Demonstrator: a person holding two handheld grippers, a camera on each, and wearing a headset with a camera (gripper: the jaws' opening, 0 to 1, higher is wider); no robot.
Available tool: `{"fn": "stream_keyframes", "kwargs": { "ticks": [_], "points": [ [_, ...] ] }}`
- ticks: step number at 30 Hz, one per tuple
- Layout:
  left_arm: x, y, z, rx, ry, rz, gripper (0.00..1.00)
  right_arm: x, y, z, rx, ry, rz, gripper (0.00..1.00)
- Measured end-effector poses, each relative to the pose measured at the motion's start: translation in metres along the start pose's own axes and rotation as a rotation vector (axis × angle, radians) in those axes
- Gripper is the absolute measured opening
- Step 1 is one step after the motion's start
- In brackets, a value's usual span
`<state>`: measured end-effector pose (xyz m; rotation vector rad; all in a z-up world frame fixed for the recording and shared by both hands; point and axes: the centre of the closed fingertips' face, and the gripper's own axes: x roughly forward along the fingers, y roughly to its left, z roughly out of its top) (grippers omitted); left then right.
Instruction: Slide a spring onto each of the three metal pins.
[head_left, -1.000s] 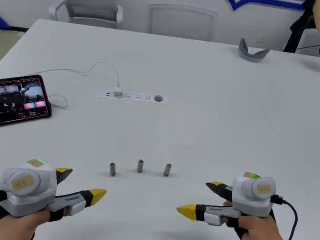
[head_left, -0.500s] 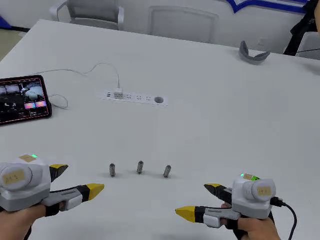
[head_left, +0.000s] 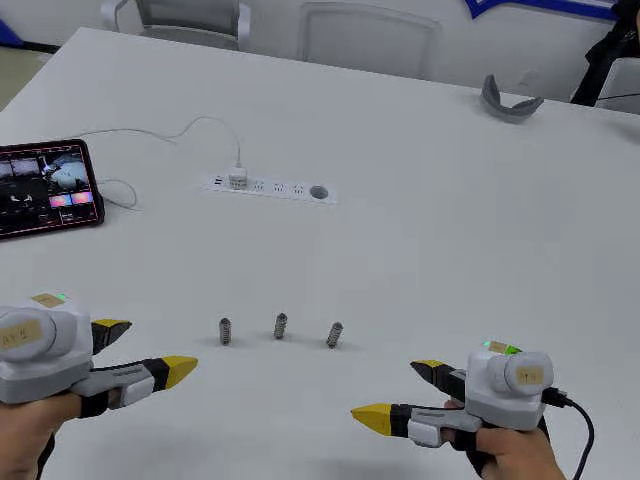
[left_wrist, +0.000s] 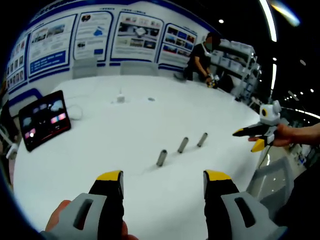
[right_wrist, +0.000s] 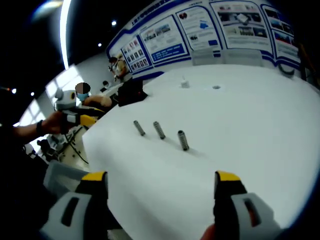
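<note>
Left gripper has drifted outward — it and right gripper gape empty — by three spring-clad pins.

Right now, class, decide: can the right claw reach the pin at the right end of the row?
Probably yes: the right claw, open and empty, faces the right-end pin across bare table with nothing between.

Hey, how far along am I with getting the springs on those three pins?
Done, apparently: the left pin, middle pin and right pin stand upright in a row, and each looks coiled, as if a spring sits on it, though they are too small to be sure. In hand: nothing; the left gripper and right gripper are open, empty, apart from the pins. Left: probably just a closer check.
</note>
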<state>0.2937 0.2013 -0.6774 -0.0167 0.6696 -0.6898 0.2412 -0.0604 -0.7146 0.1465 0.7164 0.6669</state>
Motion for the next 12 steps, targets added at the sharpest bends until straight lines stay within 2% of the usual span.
{"fn": "stream_keyframes", "kwargs": {
  "ticks": [12],
  "points": [
    [-0.0016,0.0021,-0.0005,0.012,0.0,0.0,0.69,0.0034,0.0017,0.001,-0.007,0.005,0.009,0.91]
  ]
}}
